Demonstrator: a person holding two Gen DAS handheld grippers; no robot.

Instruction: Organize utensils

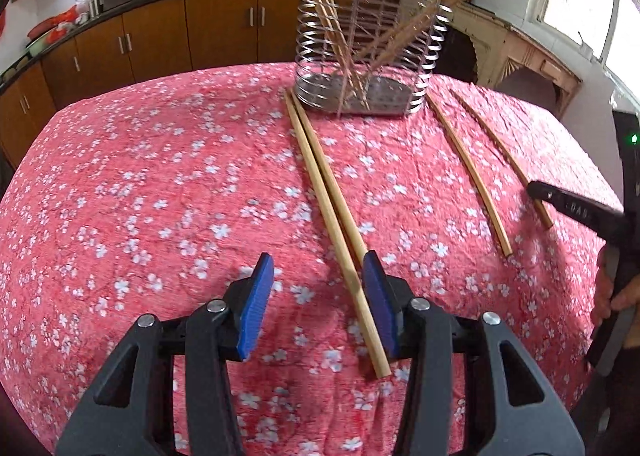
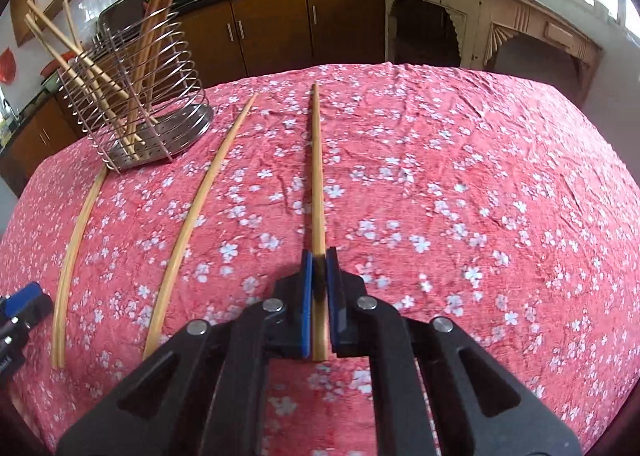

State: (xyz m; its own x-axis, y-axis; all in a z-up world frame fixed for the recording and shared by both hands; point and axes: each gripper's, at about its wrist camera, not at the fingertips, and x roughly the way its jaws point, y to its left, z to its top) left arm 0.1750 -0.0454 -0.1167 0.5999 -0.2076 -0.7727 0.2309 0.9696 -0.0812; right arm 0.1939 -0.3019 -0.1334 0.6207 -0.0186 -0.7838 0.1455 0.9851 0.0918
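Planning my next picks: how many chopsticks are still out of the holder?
4: a touching pair lying by the open left gripper, one single right of the wire holder, and one clamped in the right gripper.

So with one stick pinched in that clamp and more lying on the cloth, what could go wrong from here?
1. The right gripper holds its chopstick near one end only, so the long free part could swing or slip on the way up.
2. The wire holder is already full of slanting chopsticks; a new one could catch on them or tip it.
3. The left gripper, open, has the touching pair against one finger and may nudge rather than grasp it.
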